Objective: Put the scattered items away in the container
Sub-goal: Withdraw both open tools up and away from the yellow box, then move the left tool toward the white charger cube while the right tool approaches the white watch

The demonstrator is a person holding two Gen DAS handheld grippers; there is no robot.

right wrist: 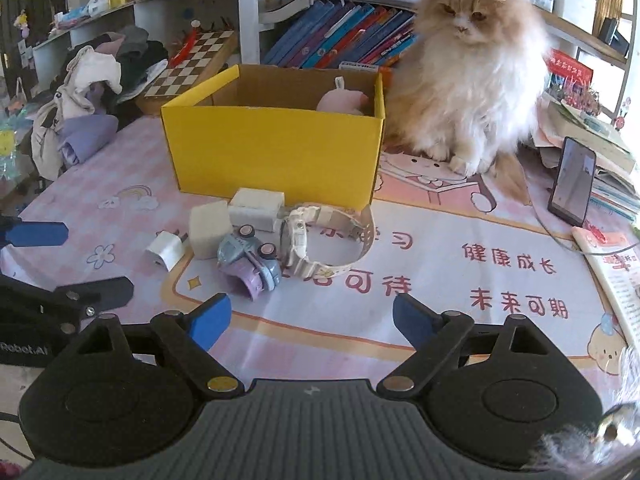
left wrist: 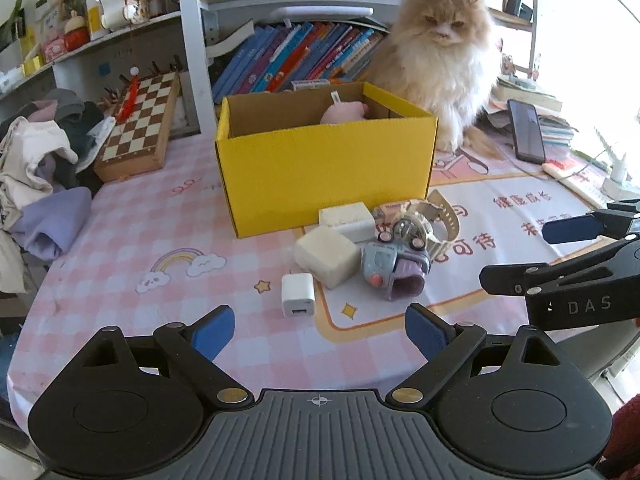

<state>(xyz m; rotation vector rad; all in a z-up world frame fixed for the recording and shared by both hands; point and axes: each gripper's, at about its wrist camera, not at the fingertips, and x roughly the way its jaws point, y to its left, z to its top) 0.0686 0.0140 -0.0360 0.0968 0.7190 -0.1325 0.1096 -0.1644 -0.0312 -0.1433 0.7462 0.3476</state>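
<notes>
A yellow cardboard box [left wrist: 320,168] [right wrist: 272,152] stands open on the pink tablecloth with a pink plush item [left wrist: 344,114] [right wrist: 342,102] inside. In front of it lie a small white charger [left wrist: 298,294] [right wrist: 166,250], a cream cube [left wrist: 328,256] [right wrist: 210,228], a white block [left wrist: 347,218] [right wrist: 256,206], a grey-purple toy car [left wrist: 394,270] [right wrist: 250,262] and a cream watch [left wrist: 430,220] [right wrist: 320,240]. My left gripper [left wrist: 320,334] is open, just short of the charger. My right gripper [right wrist: 312,324] is open, near the toy car and watch; it also shows at the right of the left wrist view [left wrist: 532,256].
A fluffy orange-and-white cat [left wrist: 440,56] [right wrist: 476,68] sits right of the box. A phone [left wrist: 527,130] [right wrist: 572,184] leans on books at right. A chessboard [left wrist: 138,122] [right wrist: 190,62] and a clothes pile [left wrist: 40,168] [right wrist: 88,96] lie at left. Bookshelves stand behind.
</notes>
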